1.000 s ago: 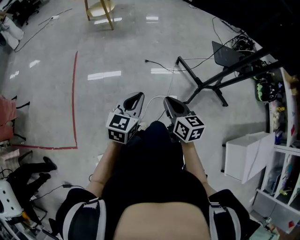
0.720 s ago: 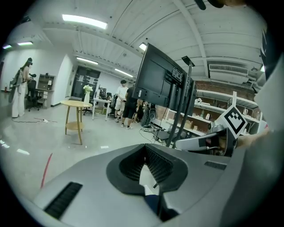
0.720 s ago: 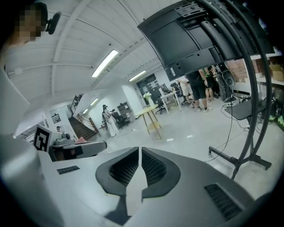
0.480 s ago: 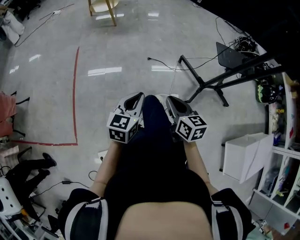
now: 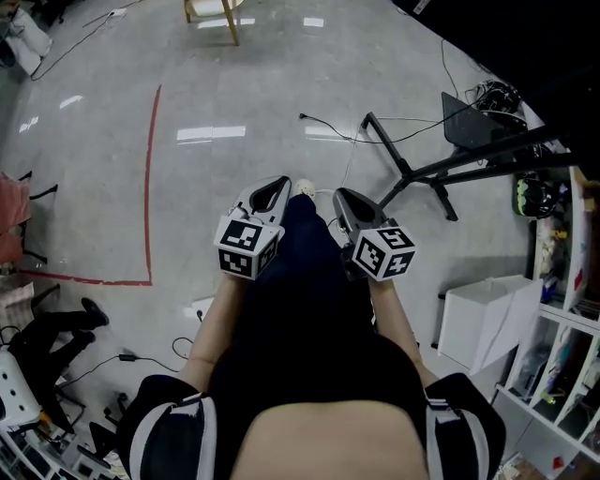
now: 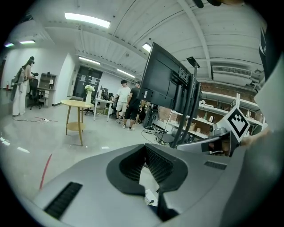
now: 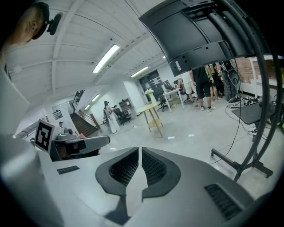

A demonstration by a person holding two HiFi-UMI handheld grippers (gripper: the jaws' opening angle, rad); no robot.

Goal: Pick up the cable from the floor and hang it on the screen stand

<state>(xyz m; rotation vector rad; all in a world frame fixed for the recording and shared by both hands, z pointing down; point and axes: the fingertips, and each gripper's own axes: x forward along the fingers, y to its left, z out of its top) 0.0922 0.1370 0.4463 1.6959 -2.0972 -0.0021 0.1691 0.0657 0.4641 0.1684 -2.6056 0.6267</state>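
In the head view my left gripper (image 5: 278, 181) and right gripper (image 5: 342, 194) are held side by side at waist height, both shut with nothing between the jaws. A short piece of white cable (image 5: 317, 191) shows on the floor just beyond their tips, mostly hidden by the person's dark trouser leg. A thin black cable (image 5: 328, 123) runs over the floor to the screen stand's black base (image 5: 405, 171). The left gripper (image 6: 144, 148) points past the stand's screen (image 6: 166, 80). The right gripper (image 7: 140, 150) sits below the screen (image 7: 195, 31).
A red tape line (image 5: 150, 178) marks the floor at left. A wooden table (image 5: 214, 14) stands far ahead. A white box (image 5: 483, 319) and shelves (image 5: 562, 281) are at right, with clutter at left. Several people (image 6: 128, 104) stand in the distance.
The person has stepped forward: the floor and stand base have slid slightly in view, and a leg has swung up between the grippers, covering most of the white cable. Both grippers stay shut.
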